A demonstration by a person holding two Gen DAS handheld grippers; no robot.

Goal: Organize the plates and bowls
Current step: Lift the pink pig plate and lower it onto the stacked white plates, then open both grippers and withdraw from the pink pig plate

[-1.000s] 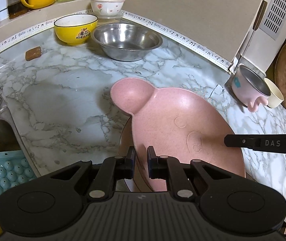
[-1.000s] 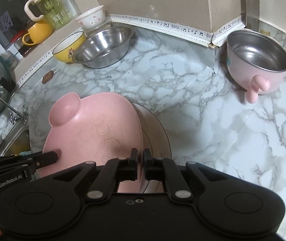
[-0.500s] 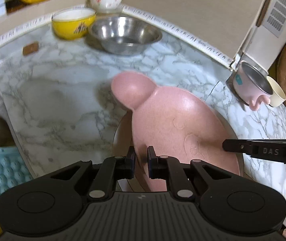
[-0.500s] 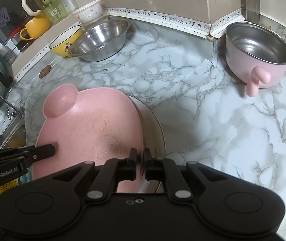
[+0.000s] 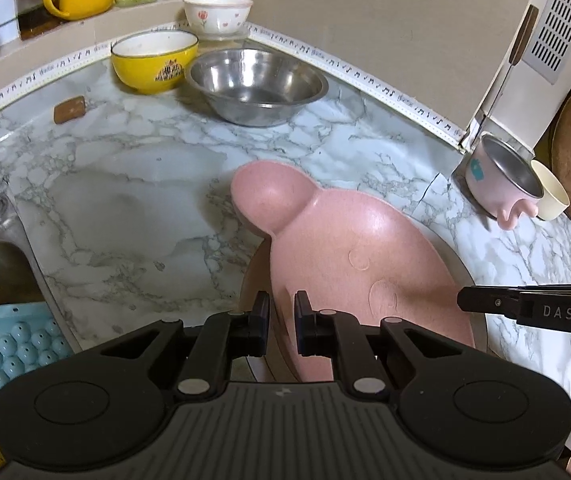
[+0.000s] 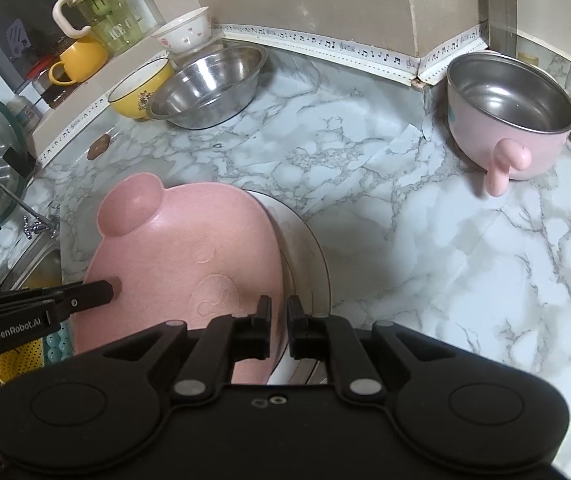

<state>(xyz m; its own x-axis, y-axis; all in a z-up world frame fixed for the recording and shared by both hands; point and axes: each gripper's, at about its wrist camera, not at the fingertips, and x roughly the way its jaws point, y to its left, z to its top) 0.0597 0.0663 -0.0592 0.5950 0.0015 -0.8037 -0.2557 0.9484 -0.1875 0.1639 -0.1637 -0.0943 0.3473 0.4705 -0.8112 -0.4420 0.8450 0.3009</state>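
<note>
You have the pink plate (image 5: 349, 264) between both tools: the left tool (image 5: 281, 326) is pinching its near-left rim, and the right tool (image 6: 279, 328) is pressed nearly together on the rim at the opposite near side. In both views each tool's two pads sit close, with the thin edge of the plate running between them.

The plate itself lies over a pale round plate (image 6: 309, 264) on the marble bench (image 6: 405, 240), its ear-shaped lobe pointing away towards the steel bowl (image 5: 257, 84) and the yellow bowl (image 5: 153, 60). Whether it rests fully on the plate below or is tipped up on one side, you cannot tell from these views.

Judge the pink plate as light and stiff, a speckled moulded material with a matt skin, so it should not slide much in the pads. It probably chips rather than shatters. The rim is thin, though, and a wide plate held by its edge wants to swing; keep both hands level with each other so it does not twist. The pale plate beneath looks like glazed ceramic: heavier, slicker, breakable. Take that one by the rim too, and avoid dragging pink over it.

The pink handled pot (image 6: 509, 120) stands well apart at the right.
</note>
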